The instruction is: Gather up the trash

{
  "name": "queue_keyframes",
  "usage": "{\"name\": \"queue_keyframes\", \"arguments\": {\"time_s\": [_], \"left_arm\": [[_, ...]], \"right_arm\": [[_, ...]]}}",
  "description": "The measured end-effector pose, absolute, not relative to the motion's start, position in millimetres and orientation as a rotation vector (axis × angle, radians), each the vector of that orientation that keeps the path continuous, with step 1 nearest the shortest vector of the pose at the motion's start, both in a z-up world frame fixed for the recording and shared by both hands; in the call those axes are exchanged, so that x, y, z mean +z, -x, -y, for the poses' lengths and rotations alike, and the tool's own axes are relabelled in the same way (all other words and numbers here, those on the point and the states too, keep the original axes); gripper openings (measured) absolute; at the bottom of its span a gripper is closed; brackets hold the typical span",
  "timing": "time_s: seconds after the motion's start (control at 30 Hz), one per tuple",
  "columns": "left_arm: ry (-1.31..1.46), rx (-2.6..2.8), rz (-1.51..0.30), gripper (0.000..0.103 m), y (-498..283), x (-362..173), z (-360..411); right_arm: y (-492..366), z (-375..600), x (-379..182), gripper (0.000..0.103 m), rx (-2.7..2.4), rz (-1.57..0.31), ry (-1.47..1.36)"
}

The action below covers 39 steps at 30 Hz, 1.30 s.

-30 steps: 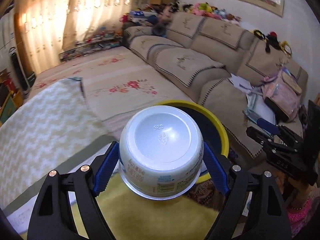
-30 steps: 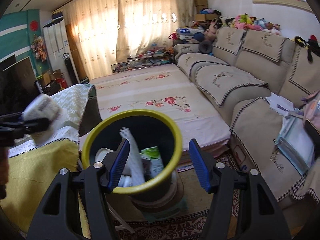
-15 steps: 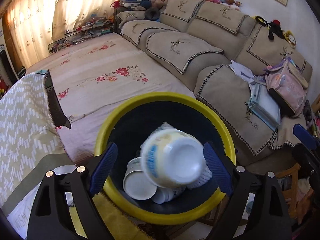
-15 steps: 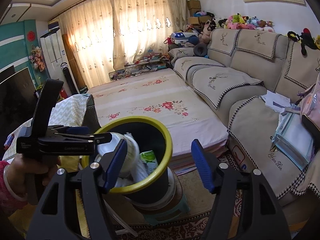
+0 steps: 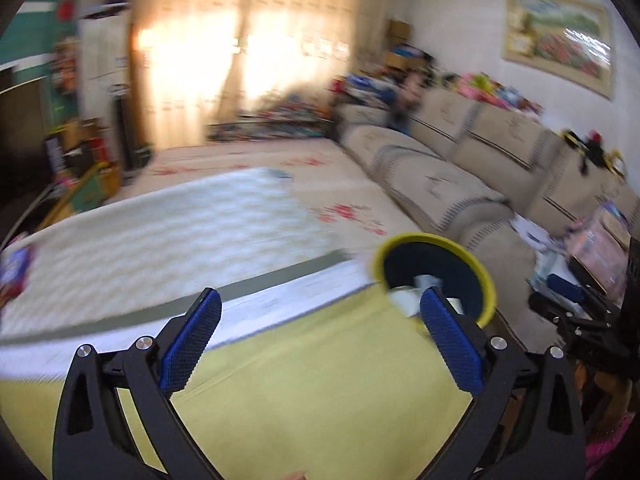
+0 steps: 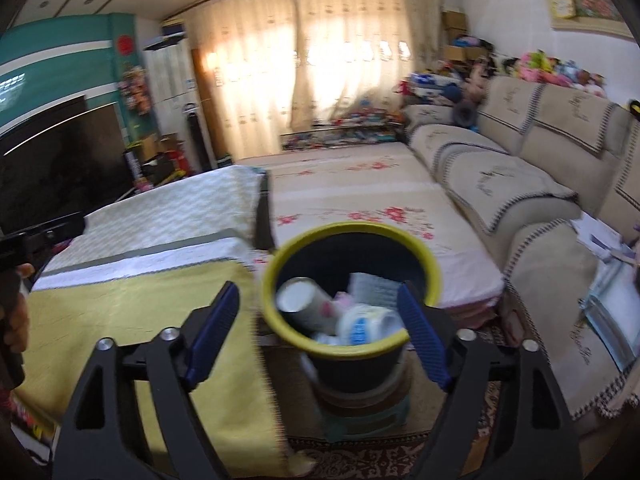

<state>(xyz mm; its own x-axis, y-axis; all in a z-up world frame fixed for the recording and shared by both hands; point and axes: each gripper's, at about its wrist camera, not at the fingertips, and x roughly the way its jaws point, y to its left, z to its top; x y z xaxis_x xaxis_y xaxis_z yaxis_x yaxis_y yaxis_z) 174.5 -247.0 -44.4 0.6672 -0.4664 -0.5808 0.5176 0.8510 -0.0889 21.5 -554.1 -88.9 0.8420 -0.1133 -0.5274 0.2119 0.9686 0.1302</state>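
A black bin with a yellow rim (image 6: 304, 345) stands on a small stool beside the table; in the left wrist view the same bin (image 5: 486, 280) lies to the right. Inside it lie a white bowl with blue print (image 6: 366, 326), a paper cup (image 6: 298, 298) and other litter. My left gripper (image 5: 320, 306) hovers over the yellow tablecloth (image 5: 320, 392), jaws opening wide, nothing between them. My right gripper (image 6: 318, 302) is held in front of the bin, jaws opening, and they hold nothing. The left view is blurred.
A beige sofa (image 6: 520, 168) runs along the right wall, with papers and a bag on its near seat. A low floral-covered platform (image 6: 360, 200) lies behind the bin. A TV (image 6: 60, 160) stands at the left. A hand (image 6: 14, 316) grips the other tool at the left edge.
The white bowl left my left gripper and dropped into the bin. The left gripper then swung left and back over the table. Both grippers' jaws have widened.
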Motion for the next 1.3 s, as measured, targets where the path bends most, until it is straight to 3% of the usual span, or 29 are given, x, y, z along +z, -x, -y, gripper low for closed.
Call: {"name": "queue_keyframes", "arguments": {"time_s": [0.3,0.53,0.87,1.3], "left_arm": [[-0.025,-0.248,-0.569,0.098,-108,-34,113],[0.042,-0.180,-0.515,0.098,-56,-25,62],[0.064,-0.163,-0.445,0.098,-2,-10,48],[0.051,-0.152,-0.440,0.098,5,-5,57]], "right_arm": [[-19,497,-59,0.093,-0.056,-0.478,-0.120],[-8,471,-35,0.095,-0.018,-0.438,-0.080],[12,470,-29,0.096,-0.037,-0.431,-0.081],[13,467,-34,0.096,-0.025,-0.442,-0.089]]}}
